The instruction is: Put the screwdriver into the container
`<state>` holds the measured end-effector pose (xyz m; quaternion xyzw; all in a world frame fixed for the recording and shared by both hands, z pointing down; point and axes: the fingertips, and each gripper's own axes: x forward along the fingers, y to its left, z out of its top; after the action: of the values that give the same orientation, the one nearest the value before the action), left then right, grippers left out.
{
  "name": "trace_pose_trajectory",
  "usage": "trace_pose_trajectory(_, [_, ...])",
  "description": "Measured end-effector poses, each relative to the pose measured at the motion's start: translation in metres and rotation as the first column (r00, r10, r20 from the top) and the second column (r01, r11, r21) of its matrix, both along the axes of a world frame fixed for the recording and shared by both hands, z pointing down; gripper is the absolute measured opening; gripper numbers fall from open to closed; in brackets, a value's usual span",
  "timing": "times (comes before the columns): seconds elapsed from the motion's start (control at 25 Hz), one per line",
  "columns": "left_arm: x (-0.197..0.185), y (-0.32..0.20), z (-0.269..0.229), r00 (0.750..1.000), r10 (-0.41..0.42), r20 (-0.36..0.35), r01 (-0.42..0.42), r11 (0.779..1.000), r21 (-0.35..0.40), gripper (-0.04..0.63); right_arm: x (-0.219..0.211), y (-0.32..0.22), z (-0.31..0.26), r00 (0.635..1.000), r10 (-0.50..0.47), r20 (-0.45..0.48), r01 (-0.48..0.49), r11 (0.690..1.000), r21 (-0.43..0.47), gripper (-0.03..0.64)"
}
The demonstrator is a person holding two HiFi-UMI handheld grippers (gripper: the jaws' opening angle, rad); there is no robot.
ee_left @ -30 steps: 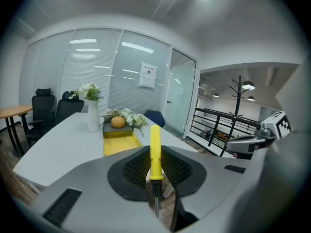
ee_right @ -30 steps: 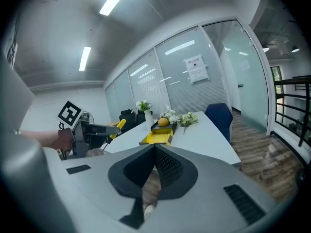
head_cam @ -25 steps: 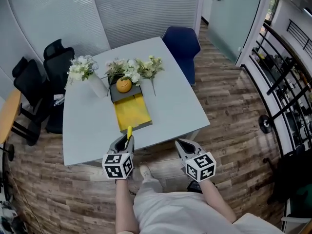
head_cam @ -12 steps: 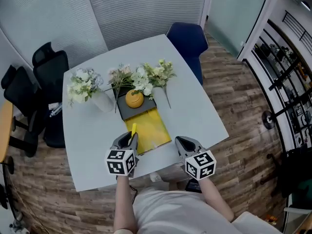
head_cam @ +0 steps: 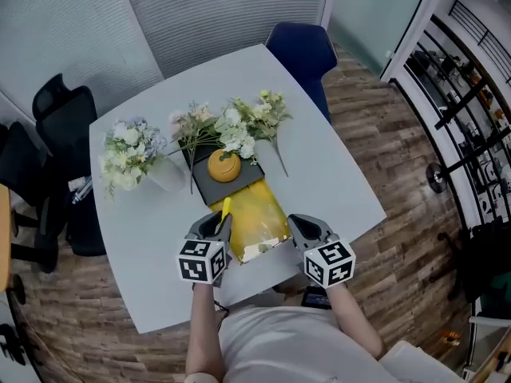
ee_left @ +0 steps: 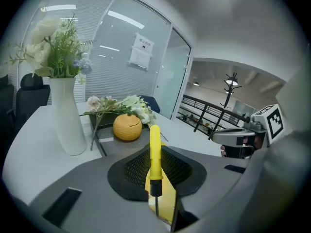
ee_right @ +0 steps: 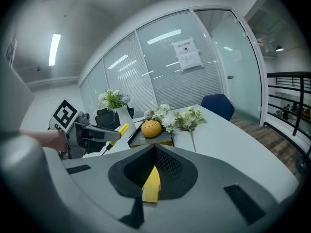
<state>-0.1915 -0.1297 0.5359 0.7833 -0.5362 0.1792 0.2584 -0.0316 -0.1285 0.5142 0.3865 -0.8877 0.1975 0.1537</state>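
A yellow-handled screwdriver (head_cam: 226,208) (ee_left: 154,154) stands between the jaws of my left gripper (head_cam: 217,223) (ee_left: 154,178), handle pointing forward and thin shaft toward me. The left gripper is shut on it. It hovers over the near left edge of the yellow open container (head_cam: 259,218) at the table's front. My right gripper (head_cam: 302,226) (ee_right: 153,178) hangs over the container's near right corner, jaws together with nothing between them. The right gripper view shows the left gripper (ee_right: 92,130) with the screwdriver (ee_right: 116,132).
Behind the container, an orange round object (head_cam: 224,166) (ee_left: 127,127) sits on a dark grey tray (head_cam: 209,188). Loose flower sprigs (head_cam: 239,130) lie around it. A white vase of flowers (head_cam: 164,174) (ee_left: 65,115) stands left. A blue chair (head_cam: 299,50) and black chairs (head_cam: 60,110) ring the table.
Both grippers have moved forward from the table's near edge to over the yellow container. The left gripper still holds the screwdriver.
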Motion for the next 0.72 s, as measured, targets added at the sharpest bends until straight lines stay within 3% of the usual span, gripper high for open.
trace_pose_trajectory(0.36, [0.019, 0.002, 0.008, 0.998, 0.064, -0.017, -0.064, 0.998, -0.012, 0.069, 0.010, 0.005, 0.000, 0.999, 0.035, -0.017, -0.035, 0.999, 0.003, 0.017])
trace_pose_trajectory(0.72, [0.018, -0.005, 0.009, 0.998, 0.058, -0.019, -0.059, 0.998, -0.019, 0.069, -0.005, 0.000, 0.000, 1.000, -0.006, -0.012, 0.006, 1.000, 0.002, 0.015])
